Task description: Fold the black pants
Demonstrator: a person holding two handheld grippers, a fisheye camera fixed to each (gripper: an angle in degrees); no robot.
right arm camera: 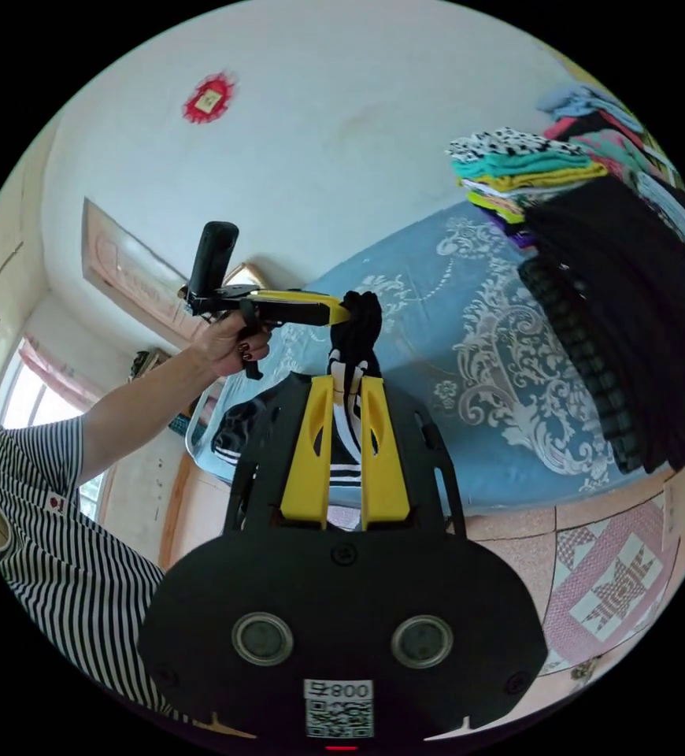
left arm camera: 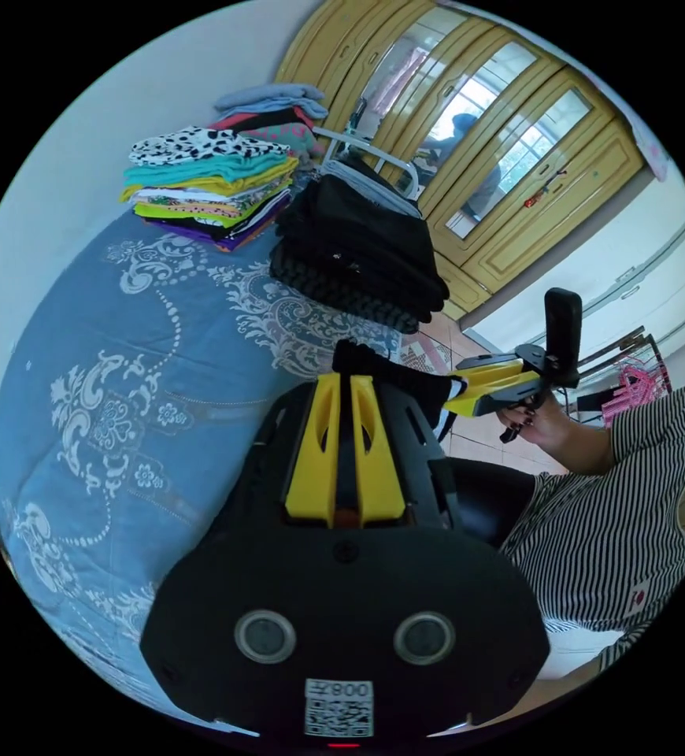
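My left gripper (left arm camera: 346,376) is clamped on a bunched edge of the black pants (left arm camera: 374,364), my right gripper (right arm camera: 348,378) pinches the same garment, held up over the blue bed cover (left arm camera: 122,378).

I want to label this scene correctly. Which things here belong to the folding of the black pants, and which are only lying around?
Part of the job:
- black pants, held up over the bed
- left tongs, shut on them
- right tongs, shut on them

Only lying around:
- colourful folded stack
- dark folded stack
- blue bedspread
- wooden cabinet
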